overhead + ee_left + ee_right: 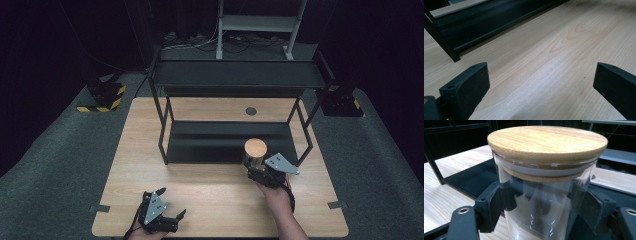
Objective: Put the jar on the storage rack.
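At the lower left of the high view, the left gripper [172, 207] rests low over the wooden table [215, 200], its jaws spread wide with only bare wood between them. Right of centre, the right gripper [254, 166] has its jaws clamped on the sides of a clear glass jar [541, 202] with a wooden lid [547, 141]. The jar is upright at the front edge of the black shelf rack [220, 142].

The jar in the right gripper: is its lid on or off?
On. The wooden lid sits flat on the jar, its seal inside the glass rim, while the right gripper clamps the jar's sides.
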Tool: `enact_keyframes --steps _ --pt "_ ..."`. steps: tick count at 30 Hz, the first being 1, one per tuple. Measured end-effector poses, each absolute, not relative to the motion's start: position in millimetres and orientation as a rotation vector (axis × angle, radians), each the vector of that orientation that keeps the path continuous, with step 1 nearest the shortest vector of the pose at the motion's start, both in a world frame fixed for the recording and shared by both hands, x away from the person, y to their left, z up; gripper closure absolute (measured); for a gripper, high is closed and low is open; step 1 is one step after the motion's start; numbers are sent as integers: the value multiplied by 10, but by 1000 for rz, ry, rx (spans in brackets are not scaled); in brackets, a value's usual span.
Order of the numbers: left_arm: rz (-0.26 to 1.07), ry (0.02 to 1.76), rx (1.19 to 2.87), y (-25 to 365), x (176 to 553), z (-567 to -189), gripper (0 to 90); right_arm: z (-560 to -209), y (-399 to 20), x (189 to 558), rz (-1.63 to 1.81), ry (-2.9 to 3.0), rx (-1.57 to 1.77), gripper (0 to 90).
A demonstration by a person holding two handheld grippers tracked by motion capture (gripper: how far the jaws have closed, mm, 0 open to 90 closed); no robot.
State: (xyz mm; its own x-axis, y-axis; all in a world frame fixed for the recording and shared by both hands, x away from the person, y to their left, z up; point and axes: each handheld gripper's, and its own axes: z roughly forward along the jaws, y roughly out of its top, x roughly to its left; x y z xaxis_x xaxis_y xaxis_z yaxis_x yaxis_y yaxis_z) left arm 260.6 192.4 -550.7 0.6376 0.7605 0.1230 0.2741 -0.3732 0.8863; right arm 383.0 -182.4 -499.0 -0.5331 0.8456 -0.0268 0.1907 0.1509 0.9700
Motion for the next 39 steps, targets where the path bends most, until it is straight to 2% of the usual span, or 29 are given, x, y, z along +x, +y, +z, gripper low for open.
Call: enact_keyframes --steps 39 --pt "662 809 1933 1929 2603 -5506 10 -4936 -1733 4053 1394 1810 991 255"
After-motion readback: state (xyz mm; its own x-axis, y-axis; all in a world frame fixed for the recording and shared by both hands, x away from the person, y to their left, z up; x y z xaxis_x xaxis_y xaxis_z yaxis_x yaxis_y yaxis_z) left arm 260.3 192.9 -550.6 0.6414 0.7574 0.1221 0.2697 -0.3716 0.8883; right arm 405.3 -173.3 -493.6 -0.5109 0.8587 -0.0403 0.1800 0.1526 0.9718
